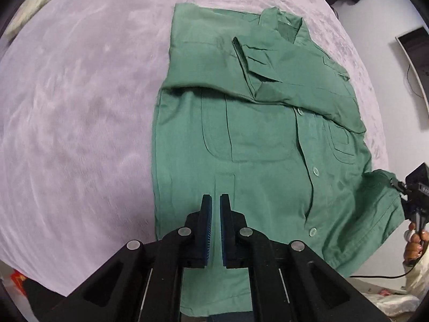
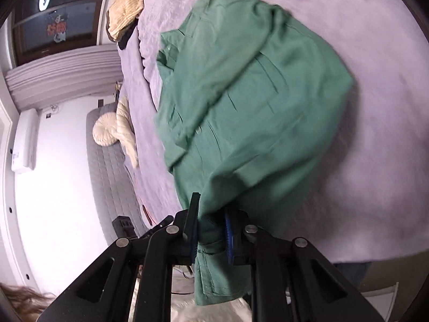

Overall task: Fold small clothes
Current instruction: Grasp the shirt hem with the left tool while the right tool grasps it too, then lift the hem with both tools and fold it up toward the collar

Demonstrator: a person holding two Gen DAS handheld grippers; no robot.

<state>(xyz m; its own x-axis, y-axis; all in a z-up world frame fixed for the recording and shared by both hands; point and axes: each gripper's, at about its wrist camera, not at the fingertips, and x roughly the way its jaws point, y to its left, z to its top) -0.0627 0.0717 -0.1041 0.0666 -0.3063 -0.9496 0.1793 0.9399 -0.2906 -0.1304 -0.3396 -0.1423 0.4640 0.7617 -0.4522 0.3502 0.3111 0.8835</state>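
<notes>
One green shirt (image 1: 262, 139) lies on a lilac blanket (image 1: 80, 107). The left gripper (image 1: 215, 209) points steeply down over its hem, jaws nearly together, apparently pinching cloth. The right gripper (image 2: 211, 225), tilted lower, clamps a lifted hem corner. Three buttons (image 1: 315, 171) show.

The shirt (image 1: 257, 134) is a plain muted green all over, no print, with pale see-through greenish buttons (image 1: 315, 171) down the front. It's on a soft lilac blanket (image 1: 80, 107) that's one solid colour with a slightly streaky plush sheen. Both grippers, left (image 1: 215, 201) and right (image 2: 211, 214), are matte black with bright blue ridged pads (image 1: 207, 230) and little silver pins, and there's a ribbed mustard-yellow knit (image 2: 127, 5) plus a cream knit thing (image 2: 115, 131) off by the grey quilted mattress (image 2: 107, 166).
</notes>
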